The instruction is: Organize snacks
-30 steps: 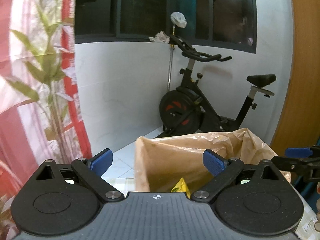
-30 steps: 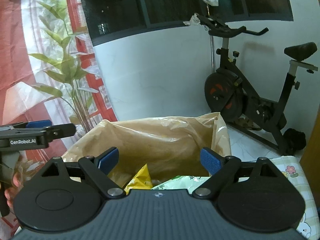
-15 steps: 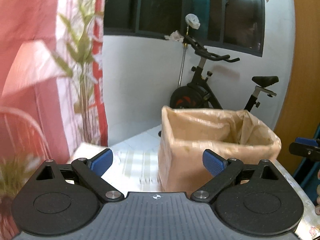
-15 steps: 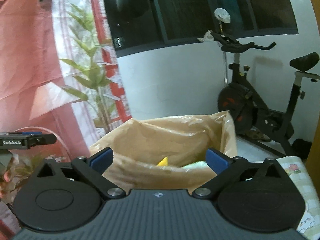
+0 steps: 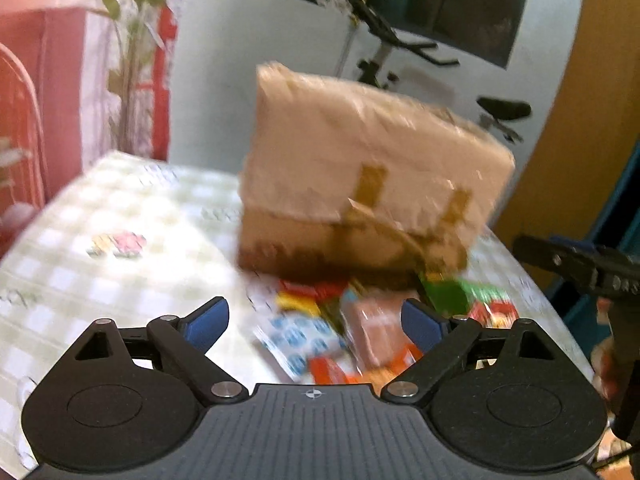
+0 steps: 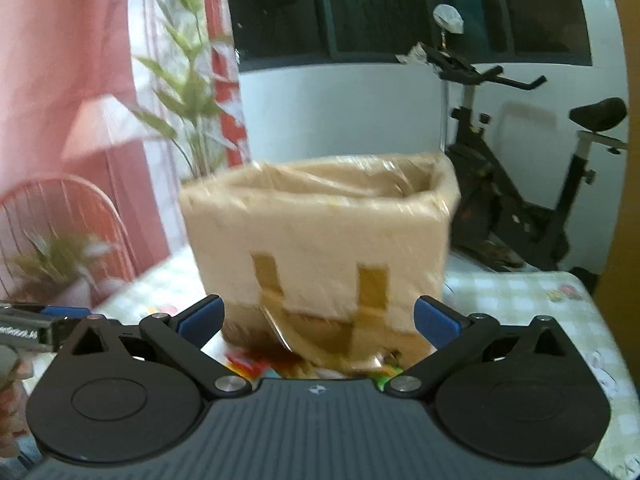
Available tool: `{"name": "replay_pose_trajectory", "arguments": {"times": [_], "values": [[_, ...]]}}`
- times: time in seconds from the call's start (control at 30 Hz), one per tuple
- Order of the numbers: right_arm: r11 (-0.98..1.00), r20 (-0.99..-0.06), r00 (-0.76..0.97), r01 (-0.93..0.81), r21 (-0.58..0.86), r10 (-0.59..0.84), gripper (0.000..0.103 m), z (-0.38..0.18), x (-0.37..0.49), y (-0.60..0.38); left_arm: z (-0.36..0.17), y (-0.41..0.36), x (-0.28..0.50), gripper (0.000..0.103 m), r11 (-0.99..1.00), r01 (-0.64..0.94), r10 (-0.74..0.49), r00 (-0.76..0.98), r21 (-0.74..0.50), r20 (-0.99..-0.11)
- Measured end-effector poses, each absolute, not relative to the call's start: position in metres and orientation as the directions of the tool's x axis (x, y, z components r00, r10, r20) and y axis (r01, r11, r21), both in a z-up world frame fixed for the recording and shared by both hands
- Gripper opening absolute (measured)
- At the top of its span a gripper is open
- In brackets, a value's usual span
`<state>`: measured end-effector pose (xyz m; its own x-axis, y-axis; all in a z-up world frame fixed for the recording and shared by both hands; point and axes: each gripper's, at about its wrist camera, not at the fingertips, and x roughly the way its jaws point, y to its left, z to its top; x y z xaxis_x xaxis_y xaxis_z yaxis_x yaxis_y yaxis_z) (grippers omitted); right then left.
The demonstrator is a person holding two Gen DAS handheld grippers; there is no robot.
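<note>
A white wall with dark windows is at the back, and an exercise bike (image 6: 516,184) stands by it, with pink curtains (image 6: 80,80) and a leafy plant (image 6: 184,92) on the left side. In front is the surface (image 5: 120,232), covered with a pale green checked cloth. A cardboard box (image 6: 320,248) lined with a tan plastic bag stands on it, with brown tape strips on its front. The whole box looks blurry in both views, so its edges are hard to make out. The snack packs (image 5: 352,332) lie in a heap on the surface right in front of the box. They are smeared too; you can see red, yellow, green, blue-and-white and brownish wrappers, but no words can be read. In the right wrist view most of the heap is hidden behind the claw body. The left claw (image 5: 316,324) is wide open over the packs and holds nothing. The right claw (image 6: 320,318) is wide open too, with nothing between its blue pads. The right claw also shows cut off at the right edge of the left wrist view.
</note>
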<state>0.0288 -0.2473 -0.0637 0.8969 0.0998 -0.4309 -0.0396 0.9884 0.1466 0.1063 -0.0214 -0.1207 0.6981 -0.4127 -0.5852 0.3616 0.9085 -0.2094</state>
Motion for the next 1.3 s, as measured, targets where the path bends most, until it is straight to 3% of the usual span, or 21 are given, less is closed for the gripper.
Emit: {"name": "replay_pose_trajectory", "arguments": {"times": [0.33,0.97,1.2,1.3], "values": [[0.986,-0.472,0.881,0.038,0.163,0.045,0.103,-0.094,0.020,-0.256,-0.154,-0.047,0.103,0.094,0.872,0.438,-0.464,0.597,-0.218,-0.654],[0.964,-0.498,0.864,0.062,0.260,0.079,0.103,-0.114,0.020,-0.275,-0.215,-0.078,0.115,0.098,0.857,0.419,-0.468,0.387,-0.301,-0.795],[0.964,-0.517,0.853,0.070,0.256,0.075,0.103,-0.117,0.023,-0.274,-0.209,-0.063,0.115,0.077,0.838,0.414,-0.521,0.413,-0.356,-0.747],[0.966,-0.530,0.846,0.089,0.241,0.055,0.103,-0.118,0.024,-0.276,-0.194,-0.056,0.110,0.075,0.831,0.421,-0.540,0.460,-0.363,-0.705]]}}
